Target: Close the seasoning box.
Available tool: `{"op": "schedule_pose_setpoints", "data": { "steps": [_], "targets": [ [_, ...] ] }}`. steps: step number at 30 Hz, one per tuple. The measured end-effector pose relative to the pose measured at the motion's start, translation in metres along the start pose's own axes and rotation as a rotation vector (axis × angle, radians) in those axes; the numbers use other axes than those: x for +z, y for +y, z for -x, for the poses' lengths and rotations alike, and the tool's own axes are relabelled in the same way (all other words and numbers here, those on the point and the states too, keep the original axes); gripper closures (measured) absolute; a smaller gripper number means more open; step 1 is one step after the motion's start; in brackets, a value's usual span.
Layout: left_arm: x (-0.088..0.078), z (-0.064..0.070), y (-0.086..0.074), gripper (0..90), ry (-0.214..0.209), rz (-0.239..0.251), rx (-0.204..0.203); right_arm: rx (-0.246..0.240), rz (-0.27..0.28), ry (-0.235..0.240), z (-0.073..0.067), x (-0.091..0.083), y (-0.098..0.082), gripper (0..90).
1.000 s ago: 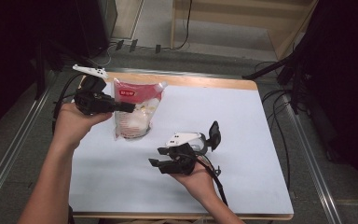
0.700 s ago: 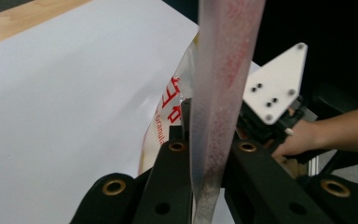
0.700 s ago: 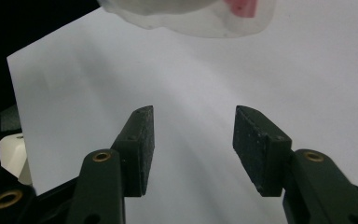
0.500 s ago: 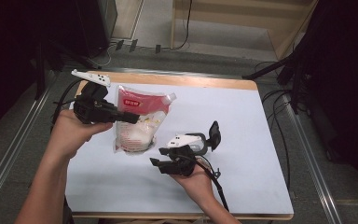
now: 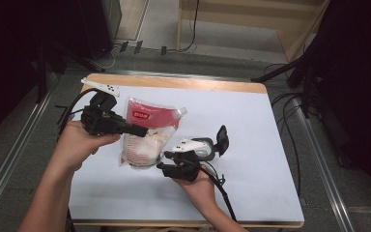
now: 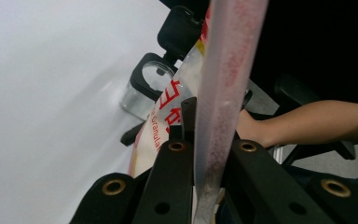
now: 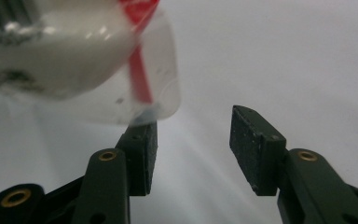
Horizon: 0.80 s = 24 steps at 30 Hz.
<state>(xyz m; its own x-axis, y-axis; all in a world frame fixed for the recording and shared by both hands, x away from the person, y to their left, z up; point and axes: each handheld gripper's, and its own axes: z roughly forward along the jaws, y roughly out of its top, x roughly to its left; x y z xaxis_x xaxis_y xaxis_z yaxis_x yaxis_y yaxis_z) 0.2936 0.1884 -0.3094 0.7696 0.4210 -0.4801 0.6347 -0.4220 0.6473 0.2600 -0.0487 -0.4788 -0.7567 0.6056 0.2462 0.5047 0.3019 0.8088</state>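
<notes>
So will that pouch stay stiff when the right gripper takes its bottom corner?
Probably not: the pouch sags below the left gripper clamping its edge. Its white filling looks heavy and bottom-loaded. The clear corner looks glossy, perhaps slippery between the right gripper's open jaws.

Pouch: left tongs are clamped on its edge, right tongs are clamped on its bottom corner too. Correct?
Not quite. The left tongs are shut on the edge of the pouch, as the left gripper view shows. The right tongs are not clamped: in the right gripper view their jaws stand apart with bare table between them, and the pouch's corner hangs just above one pad, unpinched.
</notes>
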Motion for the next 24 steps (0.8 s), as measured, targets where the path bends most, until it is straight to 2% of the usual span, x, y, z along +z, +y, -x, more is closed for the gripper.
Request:
{"op": "schedule_pose_setpoints", "data": {
  "steps": [2,3,5,8,9,11,14,15,16,17,18,20,21,22,24],
  "targets": [
    [0.002,-0.003,-0.002,90.0,-0.015,0.001,-0.011,0.001,0.008,-0.017,0.0,0.001,-0.002,52.7],
    [0.003,-0.005,-0.004,90.0,-0.029,0.002,-0.035,-0.005,0.028,-0.029,0.001,0.002,-0.004,52.8],
    [0.004,-0.006,-0.004,90.0,-0.033,-0.001,-0.045,-0.01,0.03,-0.035,0.001,0.003,-0.006,52.8],
    [0.006,-0.009,-0.006,90.0,-0.063,0.001,-0.071,-0.027,0.02,-0.04,0.001,0.007,-0.008,52.7],
    [0.007,-0.01,-0.007,90.0,-0.086,0.008,-0.081,-0.032,0.026,-0.046,0.0,0.007,-0.008,52.9],
    [0.007,-0.011,-0.007,90.0,-0.092,0.02,-0.083,-0.052,0.034,-0.048,-0.002,0.008,-0.009,52.8],
    [0.009,-0.011,-0.007,90.0,-0.056,0.005,-0.088,-0.086,0.063,-0.035,-0.01,0.007,-0.009,53.2],
    [0.012,-0.012,-0.007,90.0,-0.063,0.011,-0.092,-0.136,0.057,-0.062,-0.017,0.005,-0.008,55.8],
    [0.012,-0.012,-0.007,90.0,-0.063,0.011,-0.092,-0.136,0.057,-0.062,-0.017,0.005,-0.008,55.8],
    [0.013,-0.012,-0.007,90.0,-0.06,0.011,-0.091,-0.176,0.046,-0.067,-0.02,0.005,-0.009,56.0],
    [0.013,-0.012,-0.006,90.0,-0.054,0.006,-0.087,-0.176,0.046,-0.067,-0.02,0.005,-0.009,56.0],
    [0.014,-0.012,-0.006,90.0,-0.044,0.004,-0.085,-0.184,0.04,-0.049,-0.022,0.005,-0.009,56.7],
    [0.017,-0.011,-0.006,90.0,-0.022,0.003,-0.075,-0.188,0.027,-0.024,-0.023,0.005,-0.009,58.2],
    [0.017,-0.011,-0.006,89.9,-0.022,0.003,-0.075,-0.188,0.027,-0.024,-0.023,0.005,-0.009,58.2],
    [0.02,-0.011,-0.005,89.9,-0.02,-0.005,-0.069,-0.228,0.018,-0.003,-0.03,0.005,-0.009,58.7]
  ]
}}
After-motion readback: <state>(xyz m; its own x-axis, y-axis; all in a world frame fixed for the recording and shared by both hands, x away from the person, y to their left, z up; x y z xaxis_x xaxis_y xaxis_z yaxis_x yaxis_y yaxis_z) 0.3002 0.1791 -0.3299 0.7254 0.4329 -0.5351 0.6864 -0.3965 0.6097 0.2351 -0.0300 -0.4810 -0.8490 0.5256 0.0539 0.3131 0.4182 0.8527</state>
